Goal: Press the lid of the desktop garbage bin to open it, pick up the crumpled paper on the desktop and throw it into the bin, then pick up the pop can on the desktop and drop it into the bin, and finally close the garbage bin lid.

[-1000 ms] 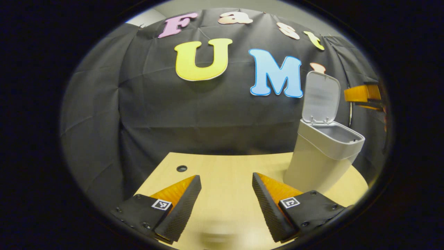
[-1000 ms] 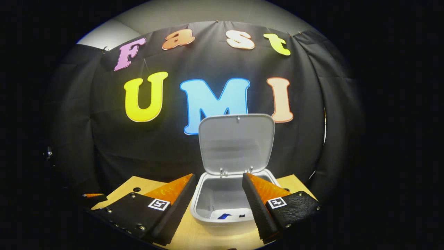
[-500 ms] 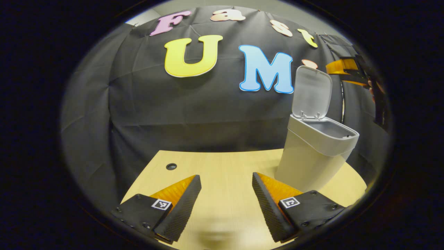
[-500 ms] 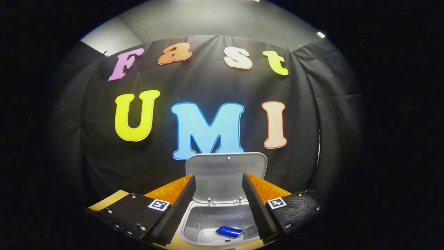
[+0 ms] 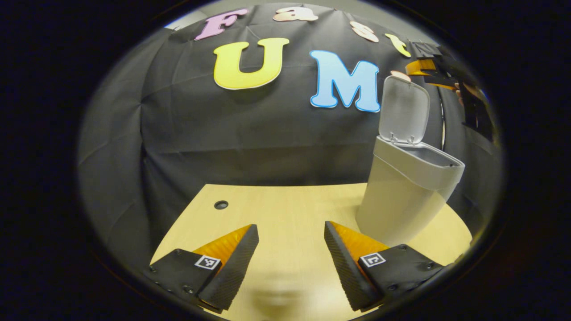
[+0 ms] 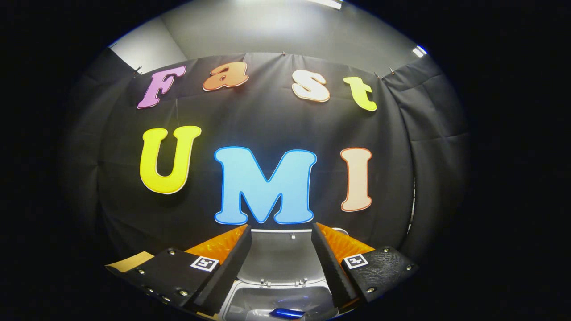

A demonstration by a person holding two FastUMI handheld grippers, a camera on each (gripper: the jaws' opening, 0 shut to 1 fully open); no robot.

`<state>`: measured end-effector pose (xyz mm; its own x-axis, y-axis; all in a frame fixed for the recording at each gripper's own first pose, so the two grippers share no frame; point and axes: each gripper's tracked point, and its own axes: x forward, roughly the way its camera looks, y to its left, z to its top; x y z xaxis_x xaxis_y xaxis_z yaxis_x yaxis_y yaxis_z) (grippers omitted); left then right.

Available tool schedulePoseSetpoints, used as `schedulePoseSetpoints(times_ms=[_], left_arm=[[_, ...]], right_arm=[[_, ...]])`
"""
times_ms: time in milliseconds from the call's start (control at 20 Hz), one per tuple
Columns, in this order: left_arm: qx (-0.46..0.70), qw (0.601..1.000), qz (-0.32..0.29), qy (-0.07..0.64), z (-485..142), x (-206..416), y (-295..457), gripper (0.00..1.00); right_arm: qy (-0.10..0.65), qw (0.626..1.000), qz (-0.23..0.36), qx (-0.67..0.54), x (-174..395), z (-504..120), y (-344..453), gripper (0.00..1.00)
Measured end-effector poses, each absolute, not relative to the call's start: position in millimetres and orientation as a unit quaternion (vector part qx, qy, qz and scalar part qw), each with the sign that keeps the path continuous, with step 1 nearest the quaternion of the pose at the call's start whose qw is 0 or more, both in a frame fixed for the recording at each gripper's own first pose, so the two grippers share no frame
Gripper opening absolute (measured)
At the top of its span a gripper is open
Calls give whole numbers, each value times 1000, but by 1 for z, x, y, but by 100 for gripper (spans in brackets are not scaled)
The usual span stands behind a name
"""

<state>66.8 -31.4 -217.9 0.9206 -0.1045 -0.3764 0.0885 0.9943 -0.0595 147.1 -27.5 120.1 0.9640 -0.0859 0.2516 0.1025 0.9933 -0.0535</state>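
While its lid (image 5: 403,109) stands upright, the smooth tapered bin (image 5: 403,194) gapes.

pale grey bin (image 5: 403,196) — lid (image 5: 403,109) too, blue can (image 6: 285,313), light wood-grain table (image 5: 285,214)

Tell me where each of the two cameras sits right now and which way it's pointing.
Left gripper view: low over the desk, facing the booth wall, the left gripper open at the bottom, the bin to one side.
Right gripper view: above the bin, tilted up at the wall, the right gripper open.
Shared: the bin's raised lid; the left gripper view also catches the right gripper above it.
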Motion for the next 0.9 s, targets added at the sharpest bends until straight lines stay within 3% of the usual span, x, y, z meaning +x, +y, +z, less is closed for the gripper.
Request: schedulePoseSetpoints(times_ms=[100,150,200,250,600,900], left_arm=[[-23,979,-43,197,-222,67,-26,100],[-23,979,-39,199,-223,69,-23,100],[-24,979,-34,201,-225,68,-20,100],[-25,978,-30,204,-226,68,-16,100],[-36,975,5,220,-238,68,10,100],[-42,973,11,225,-241,66,11,98]], right_arm=[[-137,988,-54,-40,156,129,-29,86],[-142,987,-59,-44,161,131,-31,94],[-145,986,-64,-47,166,133,-33,94],[-148,985,-68,-48,171,134,-34,86],[-139,986,-94,-26,201,128,-51,86],[-122,990,-77,1,194,118,-50,87]])
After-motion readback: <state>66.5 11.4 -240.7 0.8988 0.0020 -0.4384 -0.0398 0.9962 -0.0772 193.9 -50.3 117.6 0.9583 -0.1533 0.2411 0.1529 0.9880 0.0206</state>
